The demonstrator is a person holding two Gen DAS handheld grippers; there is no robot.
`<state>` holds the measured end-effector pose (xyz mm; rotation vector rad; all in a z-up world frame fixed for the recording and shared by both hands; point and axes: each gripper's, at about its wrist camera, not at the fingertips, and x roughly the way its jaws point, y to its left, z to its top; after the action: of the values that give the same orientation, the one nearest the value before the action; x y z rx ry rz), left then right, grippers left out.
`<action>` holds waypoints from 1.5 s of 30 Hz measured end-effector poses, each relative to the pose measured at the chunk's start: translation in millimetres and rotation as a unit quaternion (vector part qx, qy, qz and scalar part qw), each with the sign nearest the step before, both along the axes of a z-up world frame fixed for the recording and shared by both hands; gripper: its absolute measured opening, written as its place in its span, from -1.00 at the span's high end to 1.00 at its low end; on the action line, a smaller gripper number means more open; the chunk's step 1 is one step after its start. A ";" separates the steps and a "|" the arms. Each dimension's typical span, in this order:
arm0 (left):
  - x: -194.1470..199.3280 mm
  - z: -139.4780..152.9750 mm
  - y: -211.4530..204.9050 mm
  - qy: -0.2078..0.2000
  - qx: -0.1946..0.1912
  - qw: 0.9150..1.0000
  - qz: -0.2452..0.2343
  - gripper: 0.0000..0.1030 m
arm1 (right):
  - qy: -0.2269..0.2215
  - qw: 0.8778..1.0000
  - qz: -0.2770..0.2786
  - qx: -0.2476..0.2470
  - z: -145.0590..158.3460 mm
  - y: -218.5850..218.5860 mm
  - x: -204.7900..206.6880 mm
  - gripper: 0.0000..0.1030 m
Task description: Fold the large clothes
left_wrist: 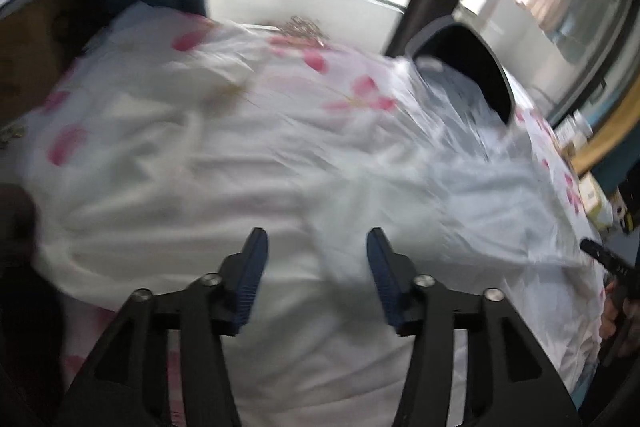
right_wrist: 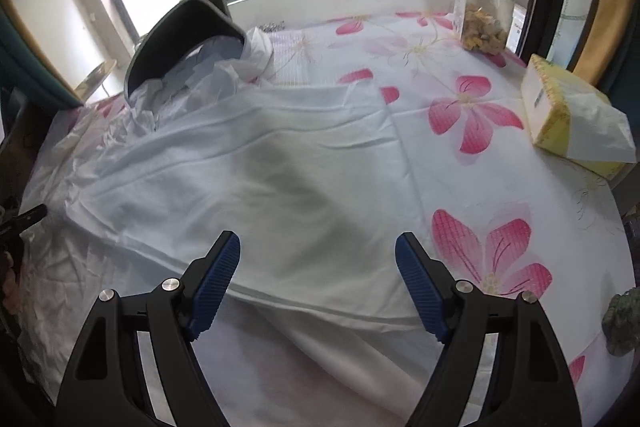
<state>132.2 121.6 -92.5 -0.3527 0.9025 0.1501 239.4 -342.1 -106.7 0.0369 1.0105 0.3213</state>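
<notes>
A large white shirt (right_wrist: 248,171) lies spread on a table covered by a white cloth with pink flowers (right_wrist: 472,115). Its collar end lies at the far left beside a dark curved chair back (right_wrist: 176,39). My right gripper (right_wrist: 318,247) is open and empty, hovering over the shirt's near part. My left gripper (left_wrist: 317,241) is open and empty above the shirt (left_wrist: 280,187); that view is blurred by motion. The right gripper's tip (left_wrist: 600,255) shows at the right edge of the left wrist view.
A yellow-and-white tissue pack (right_wrist: 572,123) lies at the table's right edge. A clear jar with a white lid (right_wrist: 484,15) stands at the back right. A window runs behind the table. A dark green object (right_wrist: 622,319) sits at the near right edge.
</notes>
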 end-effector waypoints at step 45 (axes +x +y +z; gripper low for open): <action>32.3 160.7 56.1 -0.201 0.064 0.977 0.026 0.96 | -0.049 0.997 -0.037 0.037 39.7 -33.6 -24.5 -0.55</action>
<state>164.5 177.7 68.2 -0.2741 0.4804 0.1759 215.0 -375.7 -67.0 0.1246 0.8983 0.2907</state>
